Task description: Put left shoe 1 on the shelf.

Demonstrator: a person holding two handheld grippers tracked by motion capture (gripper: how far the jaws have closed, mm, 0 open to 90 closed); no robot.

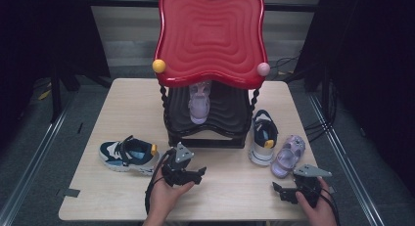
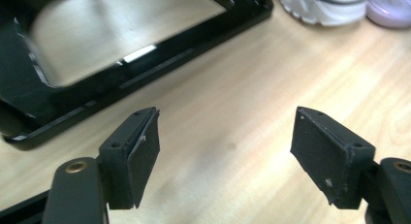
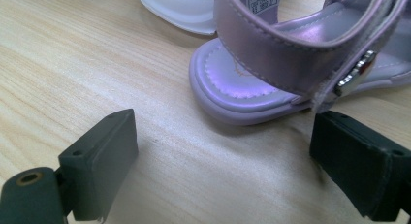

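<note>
A lilac sandal lies on the table at the right, beside a navy and white sneaker. My right gripper rests just in front of the sandal, open; in the right gripper view the sandal's heel sits a little beyond the empty gap of that gripper. A second navy sneaker lies at the left. My left gripper hovers low over bare wood in front of the rack, and in its own view this gripper stands open with nothing between the pads.
A two-tier rack with a red wavy top stands mid-table; another lilac sandal sits on its black lower shelf. The rack's black base runs just ahead of my left gripper. Dark curtains flank the table.
</note>
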